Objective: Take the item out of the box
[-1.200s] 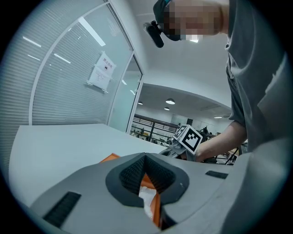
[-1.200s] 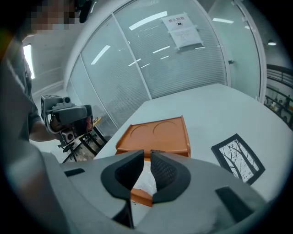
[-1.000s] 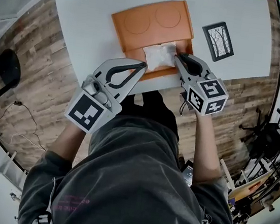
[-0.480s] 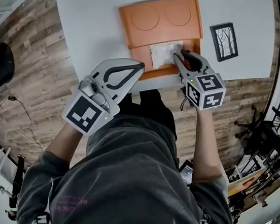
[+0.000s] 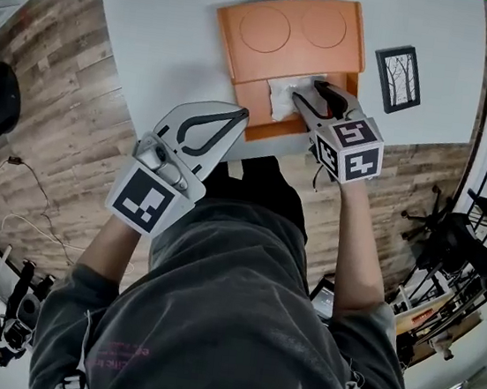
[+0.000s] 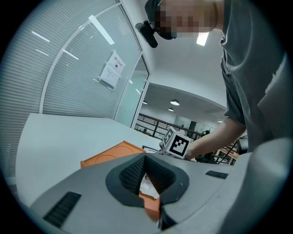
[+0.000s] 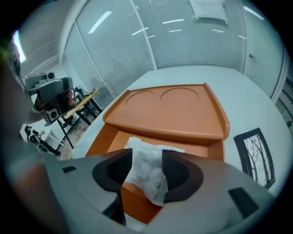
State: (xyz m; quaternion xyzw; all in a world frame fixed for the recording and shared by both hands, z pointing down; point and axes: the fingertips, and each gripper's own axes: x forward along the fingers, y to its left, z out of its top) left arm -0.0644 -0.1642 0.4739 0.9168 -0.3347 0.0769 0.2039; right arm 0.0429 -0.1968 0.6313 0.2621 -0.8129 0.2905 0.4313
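Observation:
An orange box (image 5: 263, 112) with its lid (image 5: 292, 31) folded back lies on the white table (image 5: 158, 36). A white plastic bag (image 5: 281, 98) rests in its open compartment. My right gripper (image 5: 308, 91) reaches into the box from the front, and its jaws are opening. In the right gripper view the bag (image 7: 149, 171) lies between the pads of the right gripper (image 7: 147, 153), still resting in the box (image 7: 169, 109). My left gripper (image 5: 241, 113) is shut on nothing at the box's front left corner. The left gripper view shows that gripper (image 6: 145, 157) closed, with the box (image 6: 110, 155) behind it.
A small black-framed picture (image 5: 398, 78) lies flat on the table right of the box, also seen in the right gripper view (image 7: 254, 153). The table's front edge runs just under both grippers. Wood floor and dark metal stands lie beyond it.
My right gripper has pushed forward over the bag and its jaws have spread around it. The left gripper has stayed by the box's front left corner.

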